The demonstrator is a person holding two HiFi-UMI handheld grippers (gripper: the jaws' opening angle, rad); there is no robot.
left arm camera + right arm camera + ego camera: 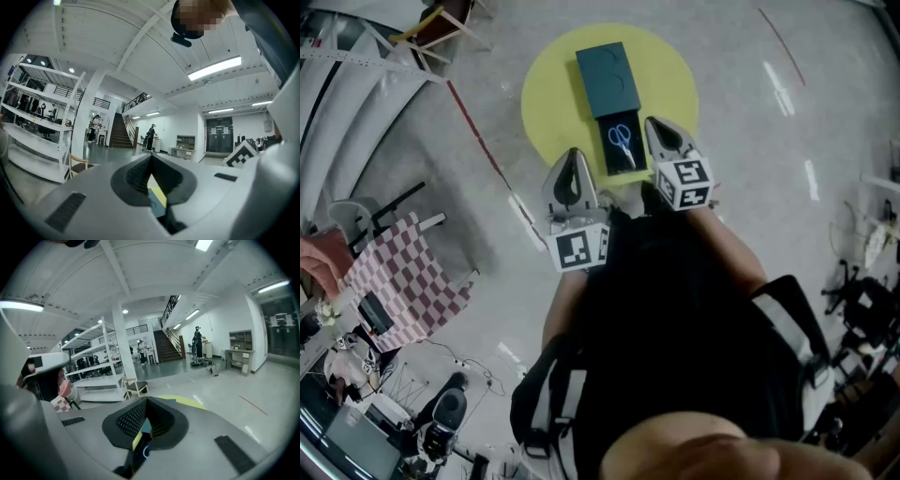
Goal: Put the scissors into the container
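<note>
In the head view a round yellow table (553,103) carries a dark teal box (607,80) with a black tray (630,161) butted against its near end. Blue-handled scissors (622,142) lie in the black tray. My left gripper (572,157) hovers at the table's near edge, left of the tray, shut and empty. My right gripper (656,124) hangs just right of the tray, also shut on nothing. Through the narrow slit of the left gripper (151,161) I see yellow table and teal. The right gripper (146,405) shows a blue scissor loop (144,452) below its slit.
A red-and-white checkered chair (403,277) stands on the floor to the left, with cluttered gear (366,394) beyond it. White shelving (96,366), a wooden chair (136,386), stairs (171,345) and distant people show in the gripper views.
</note>
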